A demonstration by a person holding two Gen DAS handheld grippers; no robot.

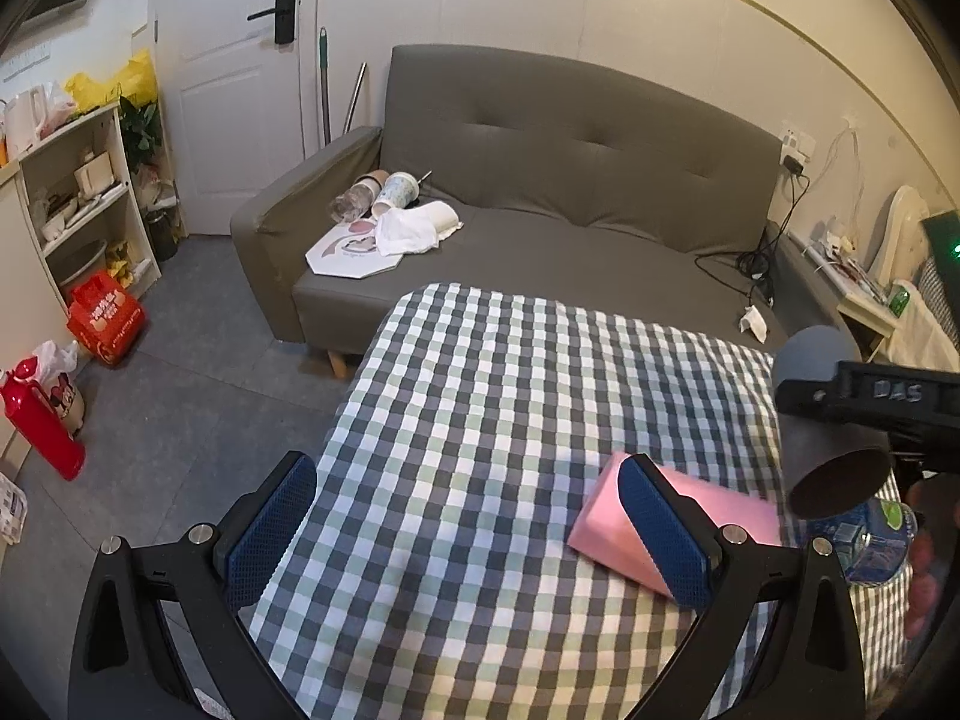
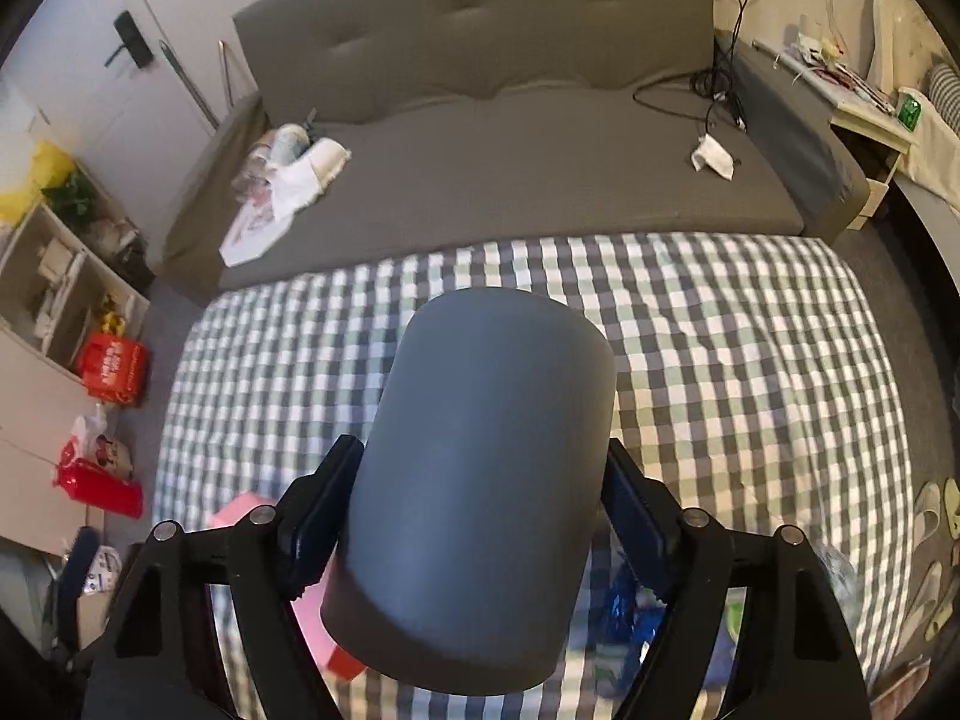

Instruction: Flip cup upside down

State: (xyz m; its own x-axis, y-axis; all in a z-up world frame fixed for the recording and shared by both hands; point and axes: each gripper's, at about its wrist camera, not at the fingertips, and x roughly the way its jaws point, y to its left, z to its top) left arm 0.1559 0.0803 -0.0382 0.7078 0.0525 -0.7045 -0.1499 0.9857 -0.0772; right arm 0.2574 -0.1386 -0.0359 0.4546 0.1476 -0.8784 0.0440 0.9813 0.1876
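A dark grey cup (image 2: 480,480) is clamped between the blue pads of my right gripper (image 2: 480,510), held in the air above the checked table (image 2: 750,360). It is tilted, closed base pointing up and away, open mouth low and toward the camera. In the left wrist view the cup (image 1: 828,420) hangs at the right edge, its dark mouth facing down and toward the camera, with the right gripper's black finger across it. My left gripper (image 1: 474,534) is open and empty over the checked cloth (image 1: 480,396), to the left of the cup.
A pink box (image 1: 606,516) lies on the cloth behind my left gripper's right finger. A plastic water bottle (image 1: 870,534) lies under the cup. A grey sofa (image 1: 540,180) with cups and paper stands beyond the table. Shelves and red bags are on the floor to the left.
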